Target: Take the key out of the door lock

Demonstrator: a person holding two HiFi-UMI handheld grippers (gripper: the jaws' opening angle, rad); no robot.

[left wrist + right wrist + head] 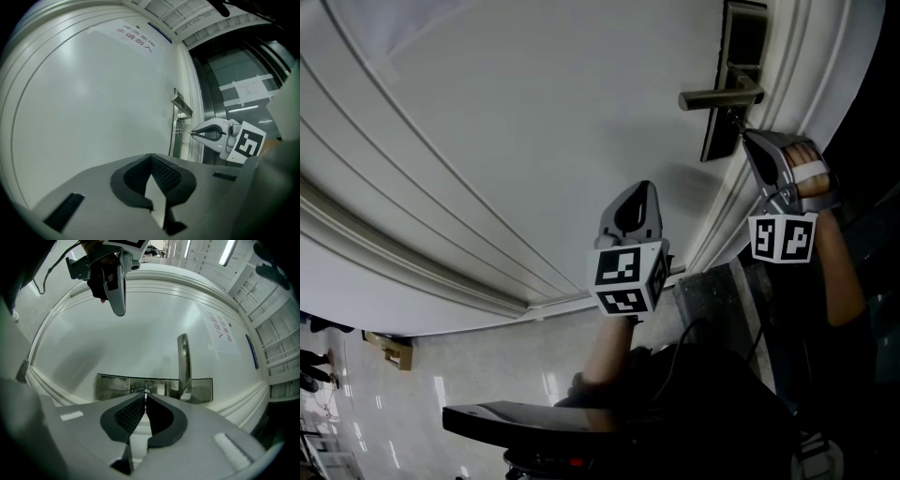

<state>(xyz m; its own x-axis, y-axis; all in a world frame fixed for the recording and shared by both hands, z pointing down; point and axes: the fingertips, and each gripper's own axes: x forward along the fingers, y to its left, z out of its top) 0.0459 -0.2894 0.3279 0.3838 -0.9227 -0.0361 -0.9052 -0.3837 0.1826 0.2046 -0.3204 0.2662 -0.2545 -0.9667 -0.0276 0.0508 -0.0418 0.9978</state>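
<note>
Two grippers: the right gripper (146,398) pinches its jaws tight on the one key (183,132), which sits in the lock plate (112,386) beside the single lever handle (183,362) (all on one white door (487,112)), while the left gripper (150,159) hangs well apart, jaws closed on nothing.

**Finishes around the door, quick rundown**

Smooth white paint on the door (487,141), soft satin sheen, no grain showing. Brushed grey metal on the lever handle (719,97), fairly dull. Mirror-glossy dark metal on the lock plate (112,386), full of reflections. Thin bright metal for the key (146,393). Matt grey plastic all over the right gripper (146,399) and the left gripper (151,156). Black pads (129,416) with a fine cross-hatched, rubbery-looking texture. Matt black-and-white print on the marker cube (626,277). Paper for the notice (136,35). Glossy floor (487,375), streaked with lamp glare.
</note>
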